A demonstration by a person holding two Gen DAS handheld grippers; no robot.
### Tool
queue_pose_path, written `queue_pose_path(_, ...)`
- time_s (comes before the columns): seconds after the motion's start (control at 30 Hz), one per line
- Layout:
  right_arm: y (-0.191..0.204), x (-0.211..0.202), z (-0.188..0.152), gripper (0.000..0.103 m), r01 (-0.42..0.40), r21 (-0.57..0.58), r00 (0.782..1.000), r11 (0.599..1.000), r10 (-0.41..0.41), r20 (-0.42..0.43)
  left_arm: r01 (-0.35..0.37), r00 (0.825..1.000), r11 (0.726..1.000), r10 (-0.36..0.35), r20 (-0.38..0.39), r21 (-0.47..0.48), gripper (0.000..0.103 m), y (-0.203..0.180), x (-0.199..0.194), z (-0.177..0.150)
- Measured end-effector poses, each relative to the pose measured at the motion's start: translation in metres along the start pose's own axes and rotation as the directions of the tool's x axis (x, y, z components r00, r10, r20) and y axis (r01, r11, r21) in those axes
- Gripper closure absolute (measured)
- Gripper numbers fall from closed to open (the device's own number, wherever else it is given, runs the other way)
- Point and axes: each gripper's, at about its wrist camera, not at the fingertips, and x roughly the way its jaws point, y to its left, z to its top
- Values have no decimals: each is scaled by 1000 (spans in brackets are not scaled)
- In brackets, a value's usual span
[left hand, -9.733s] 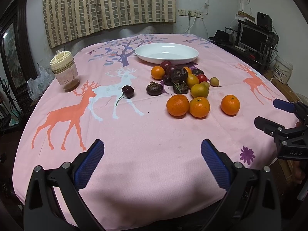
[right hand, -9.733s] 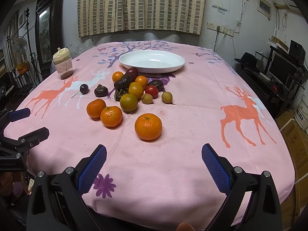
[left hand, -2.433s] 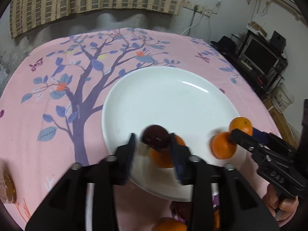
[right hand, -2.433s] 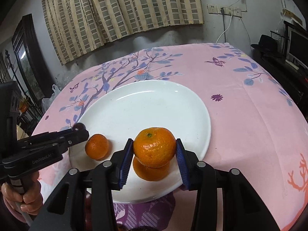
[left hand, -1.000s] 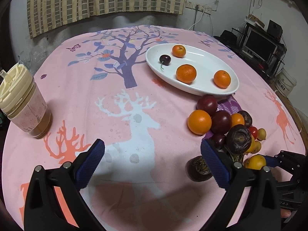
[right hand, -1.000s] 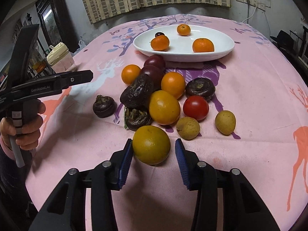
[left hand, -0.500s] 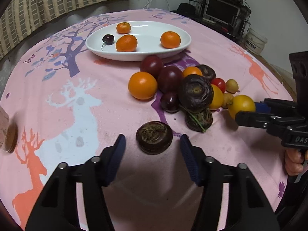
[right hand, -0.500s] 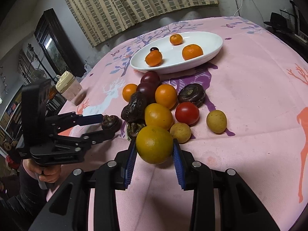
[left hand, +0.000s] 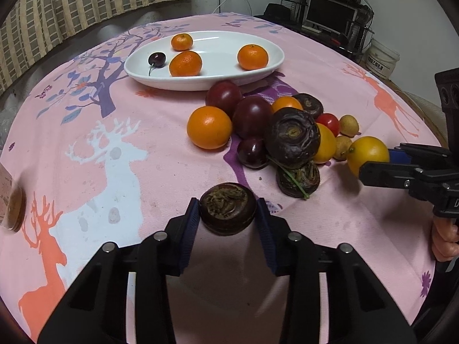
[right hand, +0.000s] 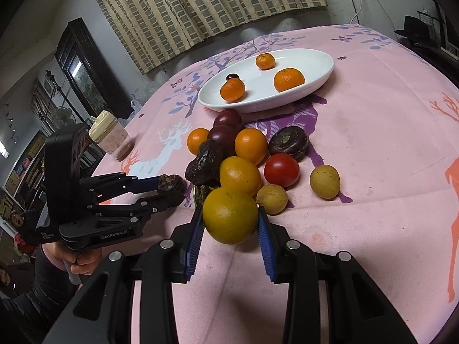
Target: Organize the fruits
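Note:
My left gripper [left hand: 228, 215] is shut on a dark brown round fruit [left hand: 228, 212] and holds it just above the pink tablecloth. My right gripper [right hand: 231, 220] is shut on a yellow-orange fruit [right hand: 230, 219], also seen at the right of the left wrist view [left hand: 368, 154]. The white oval plate [left hand: 266, 67] at the back holds three tangerines [left hand: 185, 63] and a cherry [left hand: 157, 59]. A pile of fruit [left hand: 291, 137] lies between the plate and the grippers: oranges, dark plums, brown fruits, a red tomato [right hand: 281, 170] and small tan fruits.
A lidded jar [right hand: 110, 139] with brown contents stands at the table's left side. A desk with a monitor [left hand: 330, 17] and a white bucket [left hand: 383, 61] stand beyond the table's far right edge. Curtains hang on the back wall.
My left gripper has closed on the dark brown fruit, which was between open fingers before. My right gripper has lifted the yellow-orange fruit a little higher.

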Motion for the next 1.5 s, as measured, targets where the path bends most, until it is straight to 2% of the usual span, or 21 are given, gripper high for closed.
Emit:
queue_pose_path(0.1,3,-4,1,66,-23,-30,1000,999,23,14,37,999,999,-37,5,-32,64,4,-3,6)
queue_pose_path(0.17,10,-8,10,66,-11,-92,999,996,14,32,65,997,995,-61,50,-78,64,12,-12,17)
queue_pose_path(0.27,13,-13,45,66,56,-124,994,991,-43,103,71,989,986,-50,141,-148,64,28,-23,47)
queue_pose_path(0.4,-5,4,110,66,153,-82,969,985,-133,210,53,978,974,-6,209,-220,64,45,-18,96)
queue_pose_path(0.47,-17,19,132,66,198,-55,958,979,-181,223,46,974,962,17,227,-268,64,55,-8,119)
queue_pose_path(0.57,-39,45,154,66,204,-6,961,979,-199,190,30,976,945,42,211,-327,64,71,14,142)
queue_pose_path(0.67,-50,64,166,66,255,-1,952,967,-251,176,-17,980,932,87,177,-362,64,82,36,154)
queue_pose_path(0.9,-60,87,172,65,271,-4,954,963,-268,133,-48,991,910,96,97,-412,63,102,74,157)
queue_pose_path(0.97,-57,89,170,64,281,-21,953,960,-276,123,-63,987,915,117,113,-398,55,99,72,156)
queue_pose_path(1.0,-54,87,169,58,283,-34,952,959,-277,130,-57,987,918,111,118,-392,50,97,70,155)
queue_pose_path(1.07,-47,80,166,55,298,-59,945,953,-286,158,-63,981,922,127,145,-381,25,89,59,155)
queue_pose_path(1.13,-40,72,163,51,302,-80,941,950,-284,187,-124,965,920,199,171,-373,12,81,47,153)
queue_pose_path(1.17,-37,67,161,48,305,-88,938,948,-283,199,-151,952,921,233,197,-358,11,76,38,150)
queue_pose_path(1.2,-35,63,159,47,304,-94,938,948,-281,206,-166,947,923,247,204,-348,11,72,33,148)
queue_pose_path(1.37,-27,44,145,45,283,-115,943,952,-254,216,-137,951,924,223,212,-356,6,65,13,137)
queue_pose_path(1.5,-30,27,127,43,252,-112,952,961,-226,206,-141,952,912,231,199,-386,5,66,0,116)
